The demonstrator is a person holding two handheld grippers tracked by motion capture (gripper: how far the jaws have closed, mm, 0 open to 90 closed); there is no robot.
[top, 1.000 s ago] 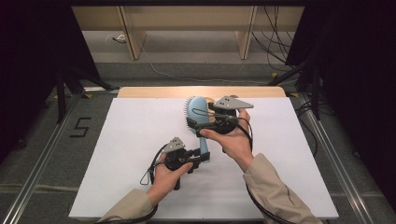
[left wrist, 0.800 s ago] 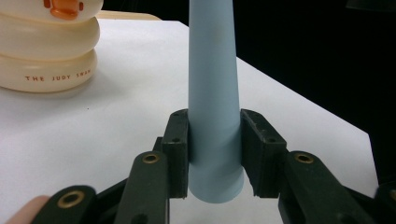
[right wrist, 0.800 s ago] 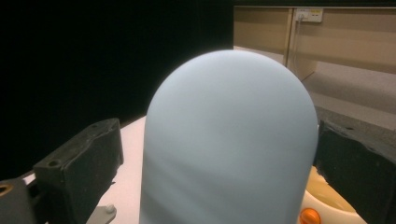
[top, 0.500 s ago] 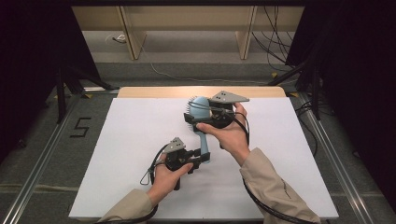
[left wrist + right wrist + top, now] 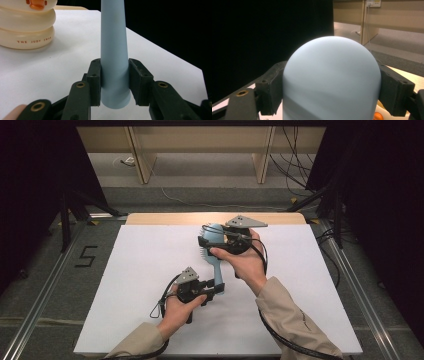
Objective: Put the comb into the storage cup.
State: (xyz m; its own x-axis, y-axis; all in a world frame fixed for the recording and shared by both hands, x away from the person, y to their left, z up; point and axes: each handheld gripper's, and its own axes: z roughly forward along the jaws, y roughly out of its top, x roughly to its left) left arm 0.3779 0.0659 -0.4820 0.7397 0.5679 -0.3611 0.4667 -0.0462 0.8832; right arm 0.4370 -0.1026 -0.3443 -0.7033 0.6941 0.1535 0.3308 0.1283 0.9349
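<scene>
My left hand-held gripper [image 5: 216, 289] is clamped on the narrow end of the brush [image 5: 216, 251] handle, near the front middle of the white worktop [image 5: 125, 285]. In the left gripper view its 2 black jaws press flat on either side of the pale blue handle [image 5: 114, 50], which rises straight up between them, its round butt end sitting just past the pads toward the camera.

My right hand-held gripper [image 5: 204, 241] is farther back, at the brush head, close to the worktop's far edge. Its jaws have just been closing, with the head between them. In the right gripper view the smooth blue back of the head [image 5: 332, 80] bulges up between the 2 jaws, and both pads lie against its sides, so I read it as gripped across its width. In the high view the bristles stick out on the left side of the head, and the grey plate [image 5: 246, 222] on top of this gripper hangs over it.

So the brush is held at both ends, running from my left hand [image 5: 180, 312] up and away to my right hand [image 5: 247, 262], above the worktop.

A cream ringed toy [image 5: 26, 25] with an orange part on top stands on the worktop, to the left in the left gripper view, well apart from the handle.
</scene>
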